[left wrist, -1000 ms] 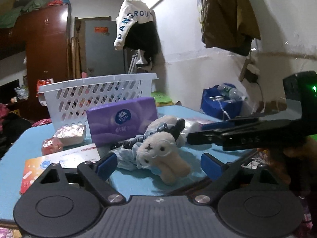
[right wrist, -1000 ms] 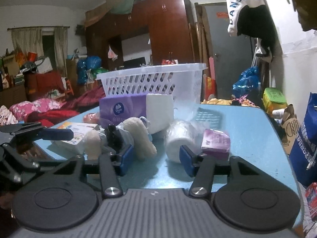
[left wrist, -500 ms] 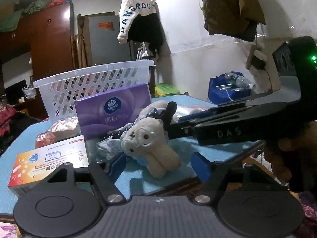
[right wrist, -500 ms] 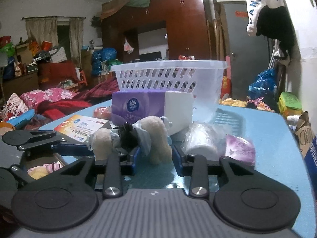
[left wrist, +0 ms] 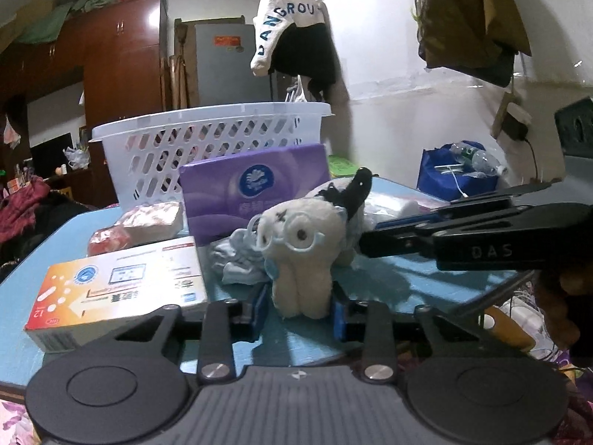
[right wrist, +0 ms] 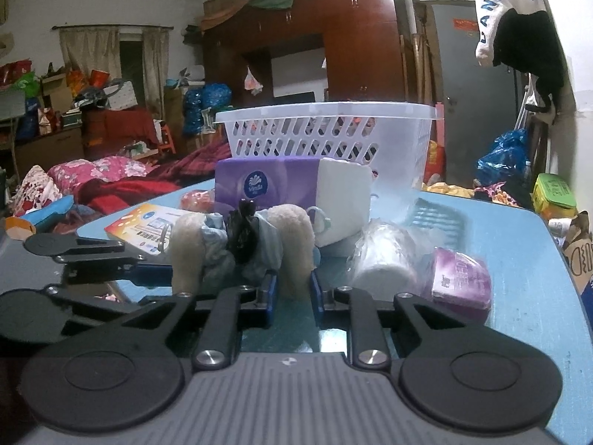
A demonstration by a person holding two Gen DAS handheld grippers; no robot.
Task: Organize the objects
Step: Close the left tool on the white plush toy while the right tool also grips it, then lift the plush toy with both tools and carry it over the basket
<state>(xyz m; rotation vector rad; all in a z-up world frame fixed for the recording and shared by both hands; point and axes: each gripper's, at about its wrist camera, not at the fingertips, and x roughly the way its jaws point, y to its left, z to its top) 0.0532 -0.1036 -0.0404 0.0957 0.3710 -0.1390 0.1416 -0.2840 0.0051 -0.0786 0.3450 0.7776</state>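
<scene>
Gripping the plush toy from opposite ends, left claw and right claw.

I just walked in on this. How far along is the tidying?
Done: nothing visibly packed. In hand: both the left hand-held gripper and right hand-held gripper clamp the cream plush toy. Left: purple tissue pack, orange-white box, wrapped roll outside the white slotted basket.

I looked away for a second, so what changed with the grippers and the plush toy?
Both grippers moved in and narrowed their jaws: the left gripper now flanks the plush toy's legs, the right gripper its other end. The basket and tissue pack stayed put.
</scene>
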